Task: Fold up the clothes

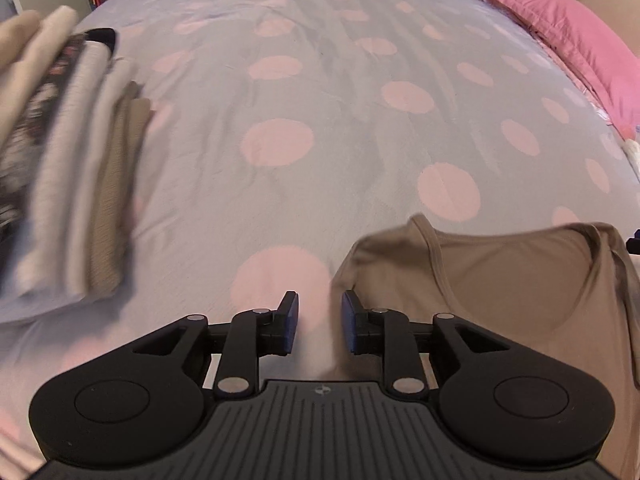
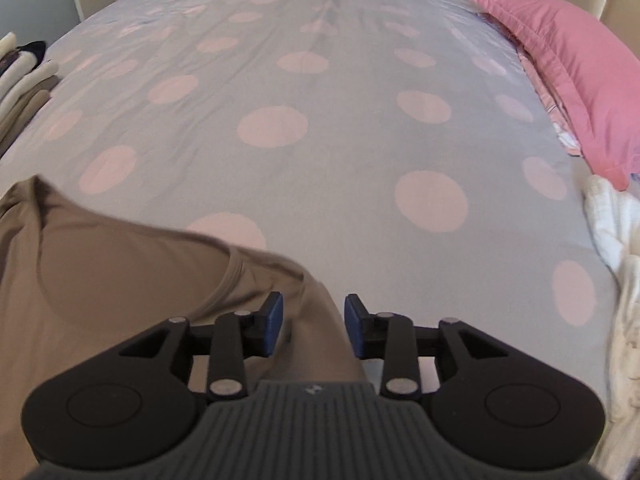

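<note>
A tan top (image 1: pixel 520 280) lies on the bed, neckline facing away, at the lower right of the left wrist view. My left gripper (image 1: pixel 320 324) is open beside the top's left shoulder, over bare bedsheet, with nothing between its fingers. In the right wrist view the same tan top (image 2: pixel 120 272) fills the lower left. My right gripper (image 2: pixel 314 326) is open with the top's right shoulder lying under the gap between its blue pads (image 2: pixel 274 320); the pads do not pinch the cloth.
A grey bedsheet with pink dots (image 1: pixel 300 120) covers the bed. A stack of folded clothes (image 1: pixel 68 160) lies at the left edge, blurred. A pink pillow (image 2: pixel 568 64) lies at the right, with white cloth (image 2: pixel 616 240) piled below it.
</note>
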Action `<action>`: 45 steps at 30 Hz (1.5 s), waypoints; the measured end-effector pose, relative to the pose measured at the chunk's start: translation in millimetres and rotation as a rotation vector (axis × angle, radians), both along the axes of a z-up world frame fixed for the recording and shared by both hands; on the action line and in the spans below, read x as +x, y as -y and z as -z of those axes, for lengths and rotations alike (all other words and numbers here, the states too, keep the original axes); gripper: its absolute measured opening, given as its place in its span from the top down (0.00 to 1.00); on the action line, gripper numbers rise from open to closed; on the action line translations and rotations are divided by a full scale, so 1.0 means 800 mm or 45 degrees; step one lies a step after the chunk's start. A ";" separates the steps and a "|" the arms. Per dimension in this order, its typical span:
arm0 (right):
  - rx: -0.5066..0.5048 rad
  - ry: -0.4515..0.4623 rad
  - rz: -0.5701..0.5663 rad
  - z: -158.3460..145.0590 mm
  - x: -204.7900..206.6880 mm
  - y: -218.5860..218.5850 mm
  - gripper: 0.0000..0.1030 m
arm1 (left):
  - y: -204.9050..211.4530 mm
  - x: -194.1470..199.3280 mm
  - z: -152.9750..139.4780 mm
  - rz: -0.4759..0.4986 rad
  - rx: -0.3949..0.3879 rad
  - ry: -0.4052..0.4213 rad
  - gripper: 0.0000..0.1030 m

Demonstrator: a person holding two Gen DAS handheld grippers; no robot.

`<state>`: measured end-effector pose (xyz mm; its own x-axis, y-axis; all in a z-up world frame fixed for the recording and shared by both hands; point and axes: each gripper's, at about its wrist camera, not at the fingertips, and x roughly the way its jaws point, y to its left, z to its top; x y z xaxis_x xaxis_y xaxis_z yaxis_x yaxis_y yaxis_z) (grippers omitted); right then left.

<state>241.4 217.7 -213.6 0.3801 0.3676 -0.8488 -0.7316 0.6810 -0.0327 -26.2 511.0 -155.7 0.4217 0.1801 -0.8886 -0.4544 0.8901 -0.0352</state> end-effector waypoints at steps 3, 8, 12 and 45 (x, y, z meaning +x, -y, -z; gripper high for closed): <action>0.017 0.002 0.024 -0.021 -0.019 0.027 0.64 | 0.008 -0.034 -0.021 -0.001 -0.026 0.003 0.76; 0.080 -0.021 0.017 -0.056 -0.062 0.090 0.63 | 0.031 -0.090 -0.058 0.018 0.002 0.009 0.72; 0.082 -0.009 0.058 -0.069 -0.090 0.152 0.55 | 0.048 -0.131 -0.077 -0.030 0.063 0.040 0.70; -0.179 -0.498 0.446 0.022 -0.126 0.236 0.93 | 0.048 -0.209 -0.100 -0.285 -0.005 0.083 0.55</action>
<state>140.6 28.5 -231.3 0.1056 0.1484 -0.9833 -0.4375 0.8949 0.0881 -193.7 472.4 -75.5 0.4281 0.2724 -0.8617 -0.6369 0.7674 -0.0738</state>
